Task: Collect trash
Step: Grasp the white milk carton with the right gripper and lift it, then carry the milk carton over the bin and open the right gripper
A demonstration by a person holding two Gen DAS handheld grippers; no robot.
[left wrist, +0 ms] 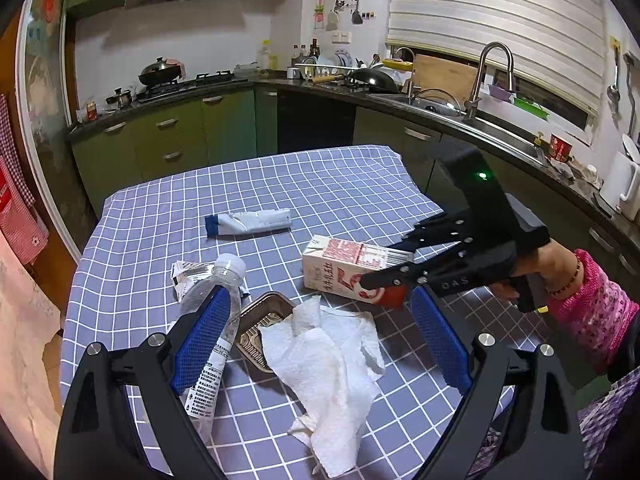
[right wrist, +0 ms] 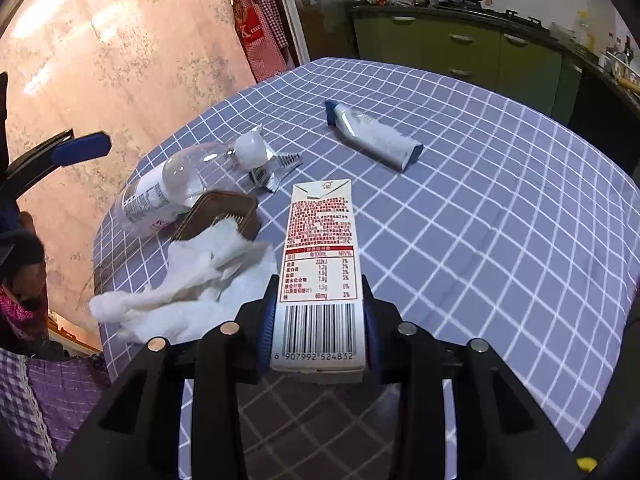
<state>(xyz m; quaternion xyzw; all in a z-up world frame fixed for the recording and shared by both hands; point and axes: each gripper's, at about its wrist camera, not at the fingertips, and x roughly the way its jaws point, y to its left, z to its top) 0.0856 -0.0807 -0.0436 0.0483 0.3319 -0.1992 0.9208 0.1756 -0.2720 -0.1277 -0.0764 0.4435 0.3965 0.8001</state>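
My right gripper is shut on a white and red milk carton, gripping its barcode end; the carton lies on its side on the table, seen in the left wrist view with the right gripper on it. My left gripper is open above a crumpled white paper towel and a brown foil tray. A clear plastic bottle lies by its left finger. A squeezed tube and a silver wrapper lie farther back.
The table has a blue checked cloth. Green kitchen cabinets, a stove and a sink stand behind it. A pink wall is close to the table's left side in the right wrist view.
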